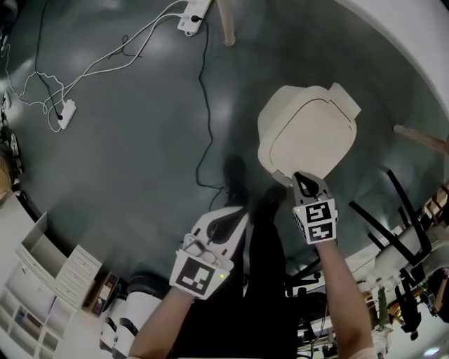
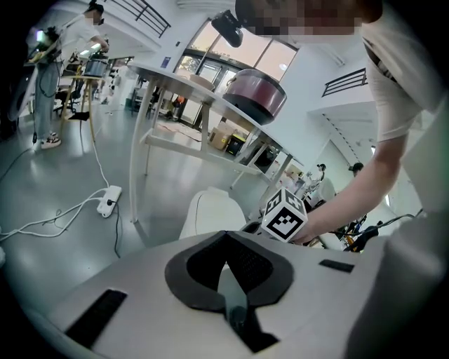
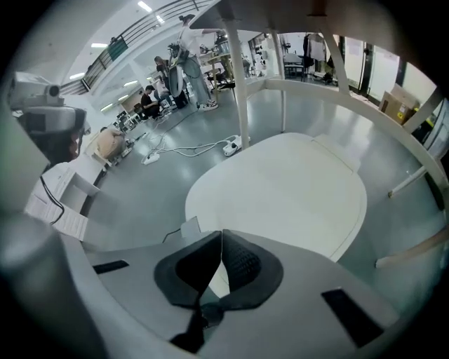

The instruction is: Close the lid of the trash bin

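Note:
A cream trash bin stands on the grey floor, and its lid (image 1: 309, 137) lies flat over the top. My right gripper (image 1: 302, 178) points down at the lid's near edge, just above it, with its tips together and nothing between them. In the right gripper view the lid (image 3: 280, 196) fills the space below the shut jaws (image 3: 221, 233). My left gripper (image 1: 238, 212) hangs lower left of the bin, apart from it and shut on nothing. In the left gripper view the bin (image 2: 210, 214) shows beyond the closed tips (image 2: 226, 233), beside the right gripper's marker cube (image 2: 284, 216).
A black cable (image 1: 203, 105) runs over the floor left of the bin from a power strip (image 1: 194, 17). A second strip (image 1: 64, 113) lies far left. A white table (image 1: 421, 42) curves over the bin's far right, with wooden legs (image 1: 226, 24). Black chair frames (image 1: 393, 224) stand right.

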`<state>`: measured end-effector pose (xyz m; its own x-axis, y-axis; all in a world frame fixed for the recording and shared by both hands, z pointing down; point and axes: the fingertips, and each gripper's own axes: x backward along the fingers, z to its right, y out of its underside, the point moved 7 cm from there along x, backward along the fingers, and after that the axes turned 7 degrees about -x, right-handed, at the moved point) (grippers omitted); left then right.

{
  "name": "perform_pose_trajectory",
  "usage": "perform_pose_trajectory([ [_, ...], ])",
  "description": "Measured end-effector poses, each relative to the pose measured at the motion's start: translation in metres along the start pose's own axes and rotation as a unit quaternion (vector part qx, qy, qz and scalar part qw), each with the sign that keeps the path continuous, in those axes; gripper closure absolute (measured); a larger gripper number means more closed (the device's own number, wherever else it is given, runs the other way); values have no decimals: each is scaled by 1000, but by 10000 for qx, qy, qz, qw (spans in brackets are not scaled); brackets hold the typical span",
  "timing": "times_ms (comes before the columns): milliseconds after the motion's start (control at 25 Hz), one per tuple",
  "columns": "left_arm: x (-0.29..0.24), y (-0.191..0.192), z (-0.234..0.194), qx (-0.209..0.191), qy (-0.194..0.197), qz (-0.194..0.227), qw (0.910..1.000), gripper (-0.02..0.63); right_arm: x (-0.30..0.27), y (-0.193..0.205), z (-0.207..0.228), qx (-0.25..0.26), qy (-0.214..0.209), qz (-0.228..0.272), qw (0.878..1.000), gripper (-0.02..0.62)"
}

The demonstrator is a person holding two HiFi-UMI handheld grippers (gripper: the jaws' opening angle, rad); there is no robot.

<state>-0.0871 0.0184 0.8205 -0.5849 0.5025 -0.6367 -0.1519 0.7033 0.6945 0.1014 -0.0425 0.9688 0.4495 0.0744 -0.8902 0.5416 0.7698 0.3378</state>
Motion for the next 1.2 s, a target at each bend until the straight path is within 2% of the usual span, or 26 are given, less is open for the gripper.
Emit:
perform_pose_trajectory([
  [40, -1, 1, 0, 7, -1, 0, 10000, 590, -2, 0, 1, 19, 66, -9, 10000, 583],
  [240, -1, 4, 3, 38, -1, 28, 10000, 589, -8, 0, -5, 223, 173, -51, 9996, 583],
  [400, 7, 1, 5, 96, -8, 27, 9999, 591, -1, -1, -5, 50, 134, -136, 9998, 578],
  [560, 21, -8, 10, 134, -13, 36, 9999, 591, 24, -13, -10, 15, 147, -6, 9999, 578],
  [840, 60, -51, 18, 170, -69, 100, 9998, 591, 108, -55, -25, -321, 319, 360, 9983, 579],
  [1200, 140, -140, 60, -68, 230, 345, 9991, 591, 264, -99, -73, -806, 655, 1217, 9871, 581],
])
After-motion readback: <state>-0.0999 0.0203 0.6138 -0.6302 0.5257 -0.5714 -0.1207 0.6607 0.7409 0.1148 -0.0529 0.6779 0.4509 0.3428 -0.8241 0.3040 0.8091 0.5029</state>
